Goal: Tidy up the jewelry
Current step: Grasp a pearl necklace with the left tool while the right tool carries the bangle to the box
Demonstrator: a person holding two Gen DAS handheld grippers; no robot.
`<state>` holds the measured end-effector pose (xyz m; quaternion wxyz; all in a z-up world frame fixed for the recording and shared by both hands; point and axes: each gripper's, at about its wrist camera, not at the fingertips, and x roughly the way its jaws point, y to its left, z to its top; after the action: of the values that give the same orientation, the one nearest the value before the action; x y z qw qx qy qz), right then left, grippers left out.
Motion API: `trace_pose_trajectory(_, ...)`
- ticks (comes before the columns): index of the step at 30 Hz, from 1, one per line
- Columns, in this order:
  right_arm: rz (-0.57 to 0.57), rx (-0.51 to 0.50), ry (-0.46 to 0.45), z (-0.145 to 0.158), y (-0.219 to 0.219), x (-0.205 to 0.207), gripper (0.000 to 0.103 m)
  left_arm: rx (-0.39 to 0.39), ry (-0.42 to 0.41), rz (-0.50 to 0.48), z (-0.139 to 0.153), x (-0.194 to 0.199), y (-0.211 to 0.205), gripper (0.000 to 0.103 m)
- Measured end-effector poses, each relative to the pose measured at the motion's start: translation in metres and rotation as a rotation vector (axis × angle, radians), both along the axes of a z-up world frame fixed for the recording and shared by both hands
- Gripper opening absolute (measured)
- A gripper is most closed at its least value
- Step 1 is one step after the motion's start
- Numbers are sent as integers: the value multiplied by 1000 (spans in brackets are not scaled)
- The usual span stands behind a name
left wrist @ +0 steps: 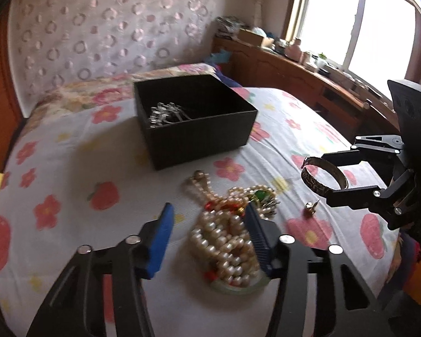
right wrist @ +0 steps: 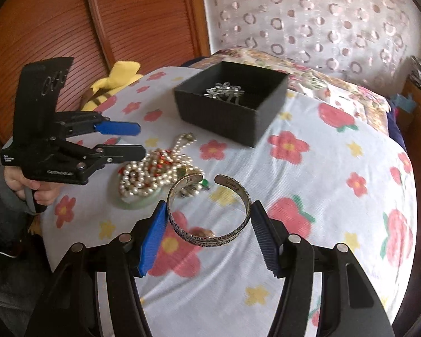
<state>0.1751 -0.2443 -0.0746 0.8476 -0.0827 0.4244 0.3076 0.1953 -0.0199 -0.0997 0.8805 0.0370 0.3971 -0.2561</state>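
While the left gripper's (left wrist: 207,219) jaws gape above the pearls (left wrist: 227,241), the right gripper (right wrist: 207,219) clamps the cuff bracelet (right wrist: 209,210).

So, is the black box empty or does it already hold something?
Not empty. The open black box holds silver jewelry; the left wrist view shows it too.

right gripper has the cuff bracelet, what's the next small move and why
Probably carry the right gripper forward over the black box and release. The cuff bracelet sits pinched between its pads, lifted off the bedspread; the box is open, already holding silver pieces.
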Motion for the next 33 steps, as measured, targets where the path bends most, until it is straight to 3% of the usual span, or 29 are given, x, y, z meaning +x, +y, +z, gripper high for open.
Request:
trace_pose_trajectory(3,-13,12,1,-2,-7,1,63,-6,26,-26,-3,10,-8,33)
trace_pose_trajectory(6,-20,23,3,-3,-11,1,63,-10,49,-43,-6,17,-11,32)
trace_pose_trajectory(11,-26,36,7,-7,-14,3,63,-39,87,-84,-10,21,-13,12)
trace_pose_trajectory(16,-29,40,12,-10,-15,3,63,-51,79,-96,-5,18,-13,4)
trace_pose_trajectory(24,-31,43,1,-7,-12,2,63,-61,-9,-76,25,8,-12,4)
trace_pose_trajectory(33,-40,58,-58,18,-8,4,63,-99,-116,-43,72,6,-5,4)
